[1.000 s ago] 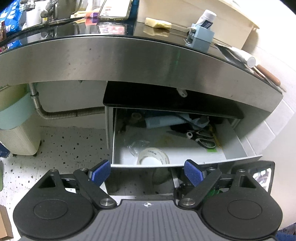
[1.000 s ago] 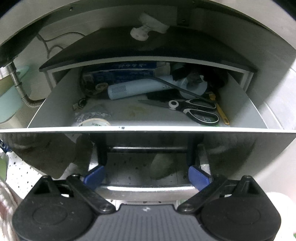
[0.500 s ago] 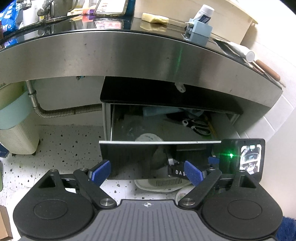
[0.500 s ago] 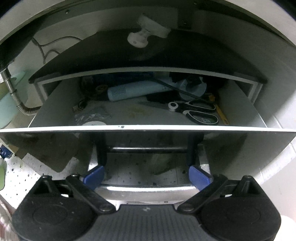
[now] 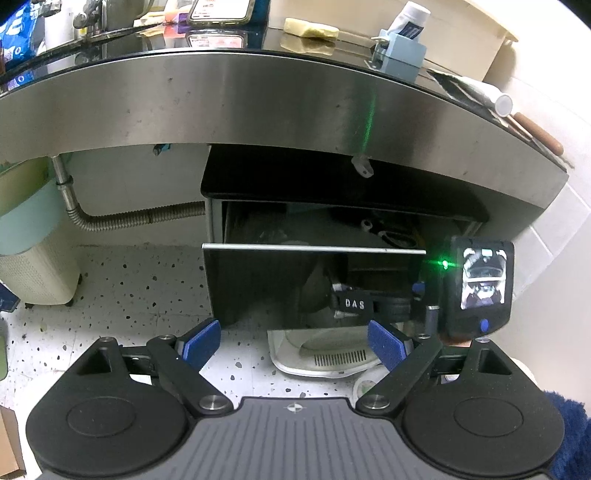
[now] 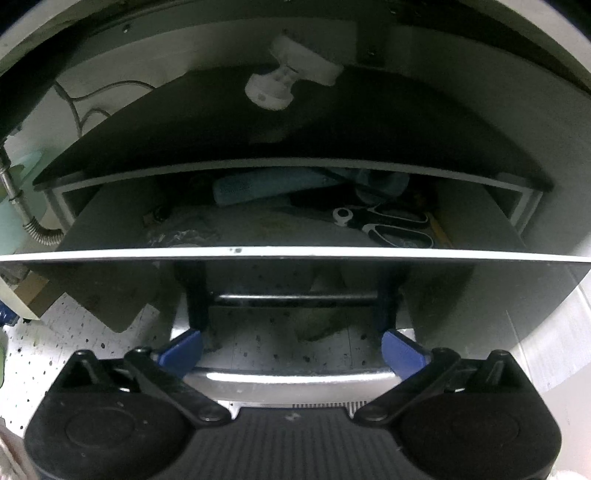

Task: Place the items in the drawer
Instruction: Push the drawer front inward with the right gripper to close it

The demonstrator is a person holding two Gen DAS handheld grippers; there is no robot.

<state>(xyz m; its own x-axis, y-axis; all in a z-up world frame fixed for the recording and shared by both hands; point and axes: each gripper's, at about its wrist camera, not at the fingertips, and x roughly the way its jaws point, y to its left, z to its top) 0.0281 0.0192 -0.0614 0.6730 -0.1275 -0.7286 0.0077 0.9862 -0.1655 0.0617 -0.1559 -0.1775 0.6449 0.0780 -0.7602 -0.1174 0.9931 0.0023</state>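
Note:
The drawer (image 5: 314, 249) under the steel counter stands partly open, with its dark glossy front (image 6: 110, 288) facing me. Inside lie black-and-white scissors (image 6: 384, 225), a pale blue tube (image 6: 266, 184) and crumpled clear plastic (image 6: 177, 236). My right gripper (image 6: 291, 349) is open, close against the drawer front, with its fingers mirrored in it; it also shows in the left wrist view (image 5: 476, 280). My left gripper (image 5: 295, 341) is open and empty, held back from the drawer above the floor.
The counter top holds a phone (image 5: 221, 9), a yellow sponge (image 5: 310, 28) and a blue-grey holder (image 5: 400, 53). A corrugated pipe (image 5: 122, 219) and a pale green bin (image 5: 33, 236) stand at the left. A white appliance (image 5: 325, 354) lies on the speckled floor below the drawer.
The drawer has slid inward; less of its inside shows, and the tape roll is now hidden. The right gripper has followed the drawer front. The left gripper has drawn back and lower.

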